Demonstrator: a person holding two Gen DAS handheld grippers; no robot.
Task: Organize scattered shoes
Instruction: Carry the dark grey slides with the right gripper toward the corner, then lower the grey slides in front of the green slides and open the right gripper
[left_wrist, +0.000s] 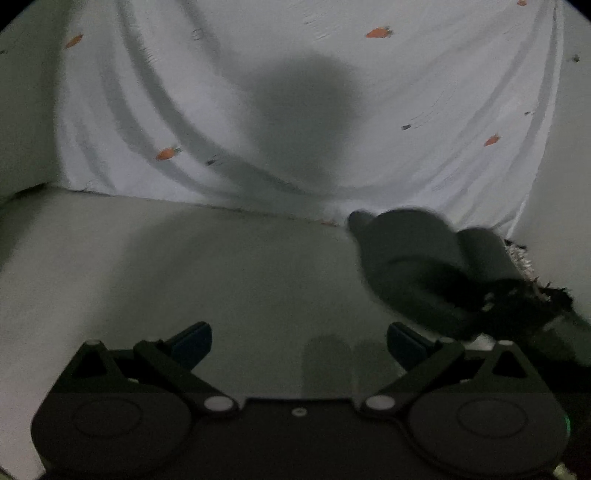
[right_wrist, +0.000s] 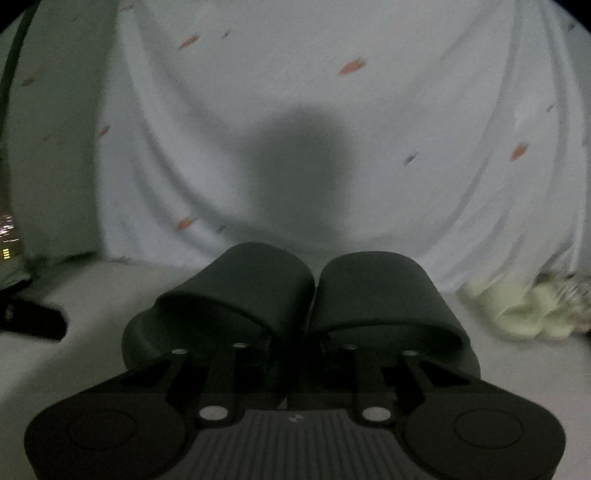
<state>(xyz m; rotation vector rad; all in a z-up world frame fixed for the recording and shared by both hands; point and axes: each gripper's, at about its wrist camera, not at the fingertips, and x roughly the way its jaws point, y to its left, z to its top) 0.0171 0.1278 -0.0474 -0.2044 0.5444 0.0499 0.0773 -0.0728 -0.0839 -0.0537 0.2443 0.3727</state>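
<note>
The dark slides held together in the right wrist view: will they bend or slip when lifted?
The dark slides probably flex little: their thick straps keep a rounded arch. The matte surface suggests fair grip. Pinched together by the right gripper near their inner edges, one might swing or slide against the other.

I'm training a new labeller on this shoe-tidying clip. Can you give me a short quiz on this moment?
1. True or false: the left gripper is open, with nothing between its fingers.
2. How many dark slides does the right gripper pinch? A. one B. two C. three
3. Fill in: the white sheet behind is printed with small orange ____.

Key: 1 true; 2 B, the two are pressed side by side; 3 carrots.
</note>
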